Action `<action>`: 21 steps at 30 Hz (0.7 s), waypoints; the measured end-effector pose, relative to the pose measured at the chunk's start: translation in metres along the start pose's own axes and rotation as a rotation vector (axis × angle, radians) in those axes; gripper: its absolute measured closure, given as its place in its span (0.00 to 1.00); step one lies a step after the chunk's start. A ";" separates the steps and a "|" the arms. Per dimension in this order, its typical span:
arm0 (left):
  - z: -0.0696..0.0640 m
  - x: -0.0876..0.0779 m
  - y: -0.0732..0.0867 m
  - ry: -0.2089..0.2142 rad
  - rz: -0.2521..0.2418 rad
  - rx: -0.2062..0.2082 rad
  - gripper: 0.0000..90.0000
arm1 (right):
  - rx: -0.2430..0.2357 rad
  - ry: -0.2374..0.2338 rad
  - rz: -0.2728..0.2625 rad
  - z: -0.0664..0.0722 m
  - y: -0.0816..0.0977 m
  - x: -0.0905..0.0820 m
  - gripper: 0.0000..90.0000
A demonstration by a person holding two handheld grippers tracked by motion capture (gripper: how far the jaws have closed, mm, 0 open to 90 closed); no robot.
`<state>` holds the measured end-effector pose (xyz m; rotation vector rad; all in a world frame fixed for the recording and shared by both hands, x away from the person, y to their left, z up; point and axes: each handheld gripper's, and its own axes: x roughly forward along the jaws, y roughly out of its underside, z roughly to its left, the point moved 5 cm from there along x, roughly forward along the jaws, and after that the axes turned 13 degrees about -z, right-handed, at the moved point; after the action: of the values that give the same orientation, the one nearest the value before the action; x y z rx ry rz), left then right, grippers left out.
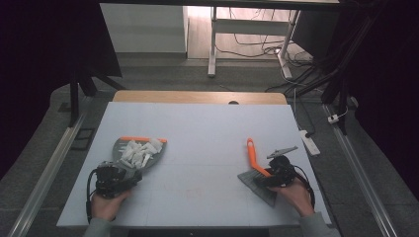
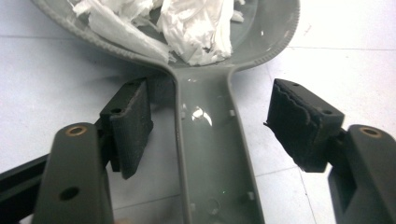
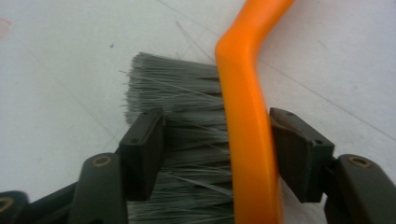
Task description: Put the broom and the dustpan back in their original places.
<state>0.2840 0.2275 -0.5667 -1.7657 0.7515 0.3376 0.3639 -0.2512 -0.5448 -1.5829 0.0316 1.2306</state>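
LEFT GRIPPER (image 2: pixel 208 135): jaws apart, straddling dustpan (image 1: pixel 141 154) handle, pads clear | RIGHT GRIPPER (image 3: pixel 217 149): jaws apart astride brush (image 3: pixel 245 112), right of dustpan | RISK: paper scraps (image 2: pixel 187 28) spilled if handle bumped.

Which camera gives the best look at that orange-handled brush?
The right gripper view: the brush fills the frame there, orange handle and grey bristles lying between the open right claw. The high view shows the whole brush on the table, but small. The left gripper view looks at the dustpan of white scraps instead.
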 end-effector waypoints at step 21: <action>-0.019 -0.027 -0.008 0.199 -0.019 0.244 0.36 | -0.133 -0.078 -0.209 0.027 -0.016 -0.019 0.46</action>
<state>0.2664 0.2197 -0.5389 -1.5874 0.8780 0.0537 0.3460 -0.2344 -0.5170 -1.6059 -0.2646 1.1473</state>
